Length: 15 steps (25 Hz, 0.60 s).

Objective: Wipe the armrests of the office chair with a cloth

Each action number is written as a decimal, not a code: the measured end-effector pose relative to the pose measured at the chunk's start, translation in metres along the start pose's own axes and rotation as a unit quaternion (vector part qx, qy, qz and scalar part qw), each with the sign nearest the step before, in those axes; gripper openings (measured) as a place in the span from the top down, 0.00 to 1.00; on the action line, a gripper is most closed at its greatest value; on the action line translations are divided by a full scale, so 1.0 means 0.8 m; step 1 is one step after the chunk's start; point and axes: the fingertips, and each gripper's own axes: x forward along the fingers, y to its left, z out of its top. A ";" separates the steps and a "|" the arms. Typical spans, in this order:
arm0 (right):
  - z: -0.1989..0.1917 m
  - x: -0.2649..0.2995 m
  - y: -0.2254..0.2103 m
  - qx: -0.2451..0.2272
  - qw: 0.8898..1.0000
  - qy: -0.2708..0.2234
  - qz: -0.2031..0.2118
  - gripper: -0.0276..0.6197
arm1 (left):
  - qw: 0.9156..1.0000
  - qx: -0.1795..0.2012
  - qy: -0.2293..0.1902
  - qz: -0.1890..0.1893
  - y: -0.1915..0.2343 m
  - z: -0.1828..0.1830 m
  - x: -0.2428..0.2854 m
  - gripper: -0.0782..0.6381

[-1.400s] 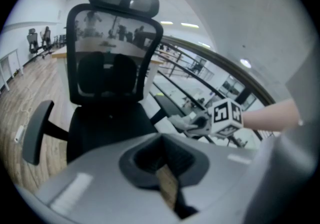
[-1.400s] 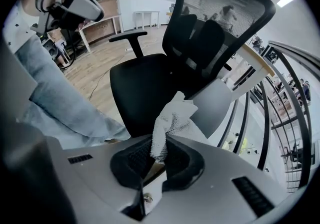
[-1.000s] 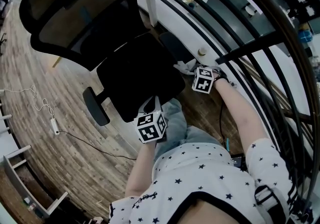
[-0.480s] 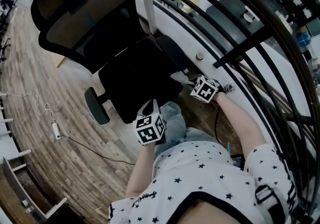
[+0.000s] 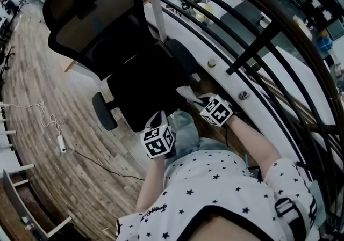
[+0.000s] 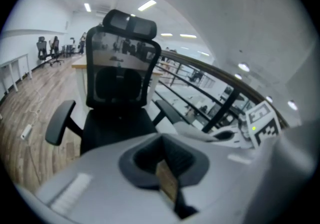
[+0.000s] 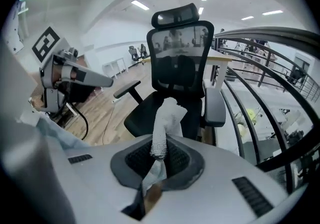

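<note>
Two grippers by the office chair (image 5: 145, 84): right gripper (image 7: 150, 188), jaws clamped on cloth (image 7: 165, 118); left gripper (image 6: 167, 178), jaws together.

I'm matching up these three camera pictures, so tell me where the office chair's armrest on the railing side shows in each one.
Head view: the railing-side armrest lies above centre, between the seat and the railing.
Left gripper view: at centre, just right of the seat.
Right gripper view: right of centre, a grey pad beside the seat.
Shared landmark: the mesh backrest, in every view.
</note>
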 end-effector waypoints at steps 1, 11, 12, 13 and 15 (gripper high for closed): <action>0.001 -0.006 0.010 0.008 1.000 -0.008 0.001 0.91 | 1.000 0.000 -0.001 0.000 0.000 -0.003 -0.005 0.88; 0.038 -0.063 0.065 0.046 0.995 -0.083 -0.013 0.91 | 1.000 0.003 -0.016 -0.002 -0.005 -0.018 -0.045 0.88; 0.040 -0.067 0.068 0.049 0.995 -0.090 -0.015 0.91 | 1.000 0.002 -0.018 -0.002 -0.006 -0.020 -0.047 0.88; 0.041 -0.070 0.072 0.052 0.994 -0.097 -0.016 0.91 | 1.000 0.002 -0.020 -0.002 -0.006 -0.022 -0.050 0.88; 0.043 -0.075 0.081 0.056 0.992 -0.108 -0.015 0.91 | 1.000 0.003 -0.024 -0.003 -0.006 -0.026 -0.056 0.88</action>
